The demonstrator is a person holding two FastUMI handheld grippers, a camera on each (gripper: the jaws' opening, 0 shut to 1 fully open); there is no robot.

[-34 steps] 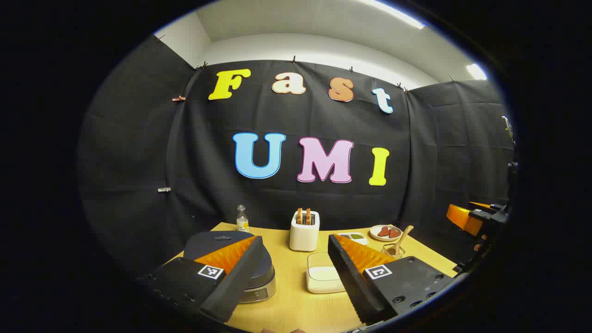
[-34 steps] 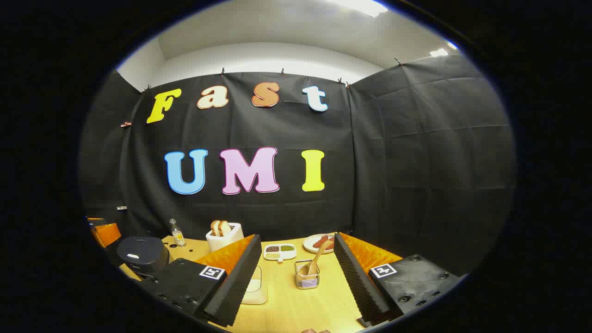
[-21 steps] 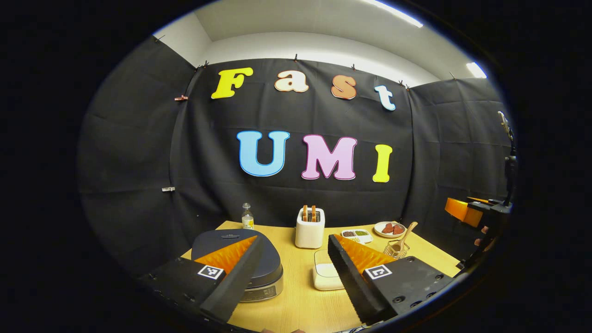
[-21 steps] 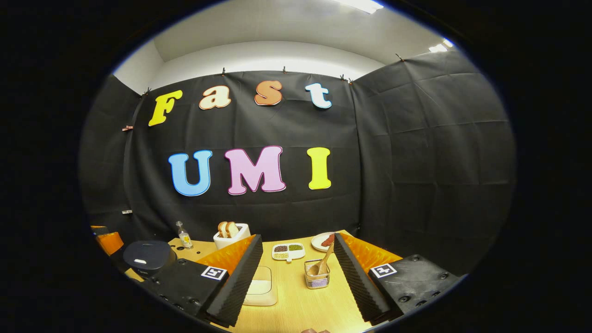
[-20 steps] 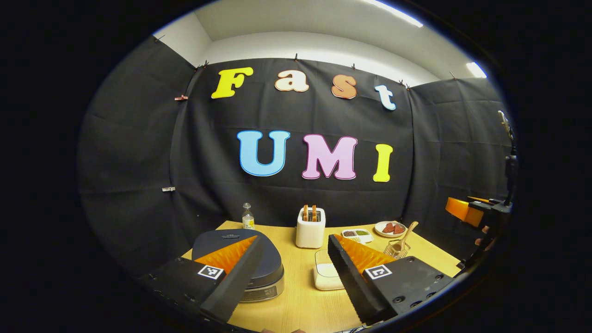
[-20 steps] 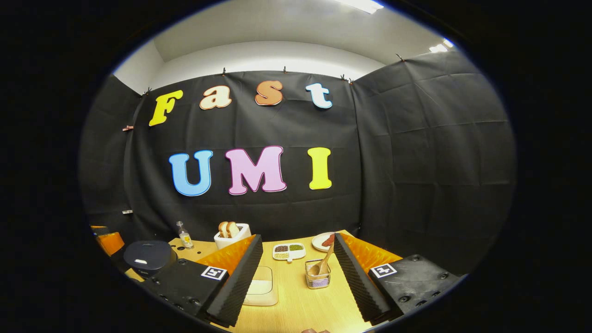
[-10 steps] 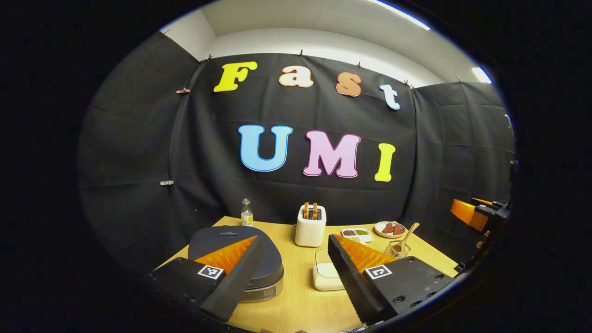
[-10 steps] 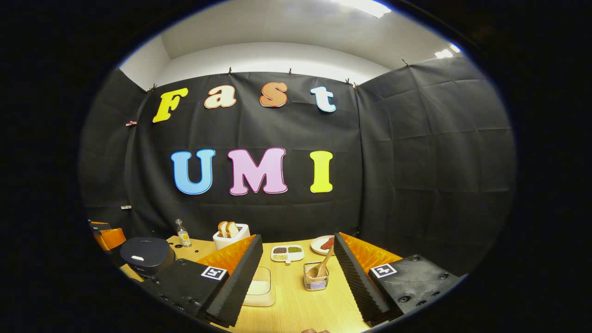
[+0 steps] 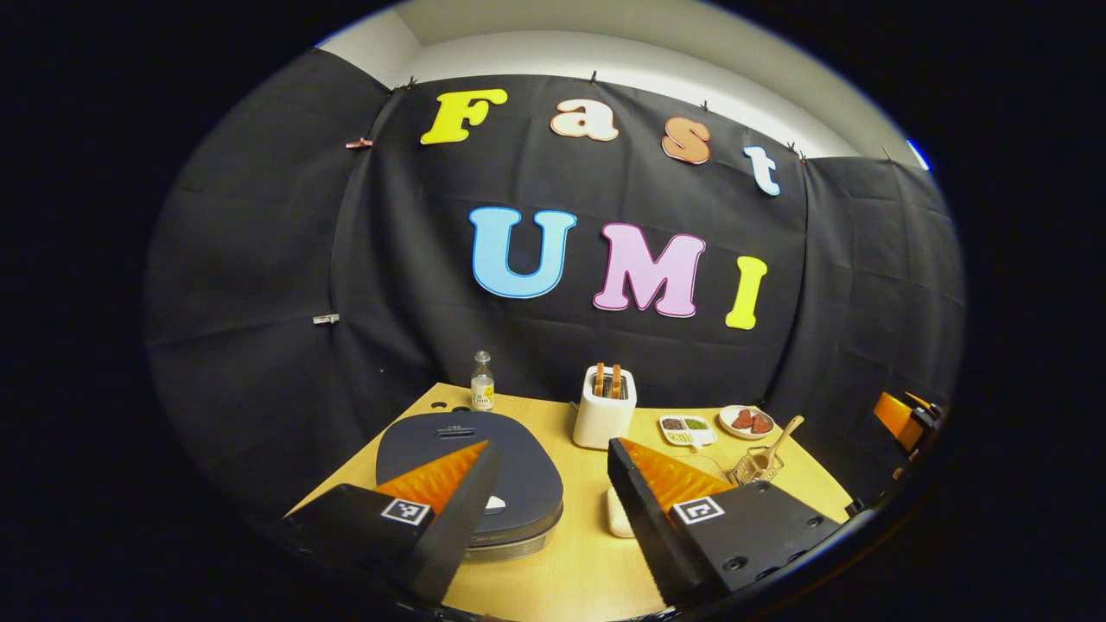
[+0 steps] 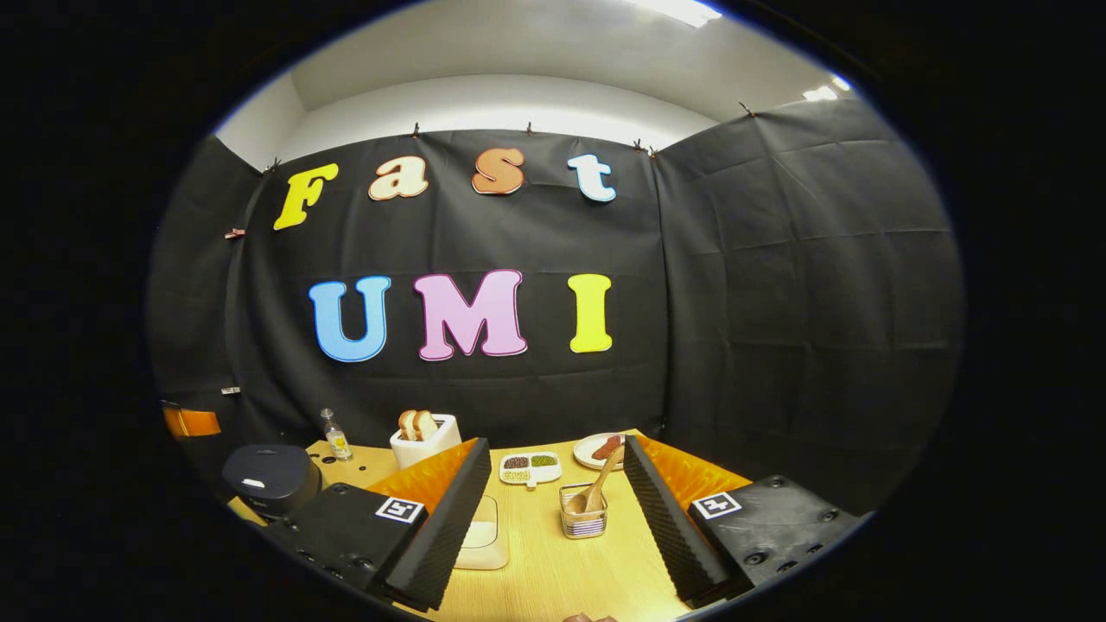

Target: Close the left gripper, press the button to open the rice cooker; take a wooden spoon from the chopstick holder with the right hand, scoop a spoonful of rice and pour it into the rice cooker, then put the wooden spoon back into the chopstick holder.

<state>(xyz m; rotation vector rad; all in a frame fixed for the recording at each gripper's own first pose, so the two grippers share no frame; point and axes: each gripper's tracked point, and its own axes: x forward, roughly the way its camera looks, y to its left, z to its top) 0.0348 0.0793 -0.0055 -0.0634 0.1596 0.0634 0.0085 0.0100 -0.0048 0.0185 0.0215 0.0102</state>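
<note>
The left gripper (image 9: 549, 453) hovers with fingers spread above the closed rice cooker (image 9: 518, 471), beside the toaster (image 9: 604, 416), while the right gripper (image 10: 557, 471), likewise spread and empty, faces the wooden spoon (image 10: 594, 485) standing in the wire chopstick holder (image 10: 583, 523) on the table (image 10: 553, 570).

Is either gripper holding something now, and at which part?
Nothing is held. Left gripper and right gripper are open; the wooden spoon stands in the chopstick holder.
</note>
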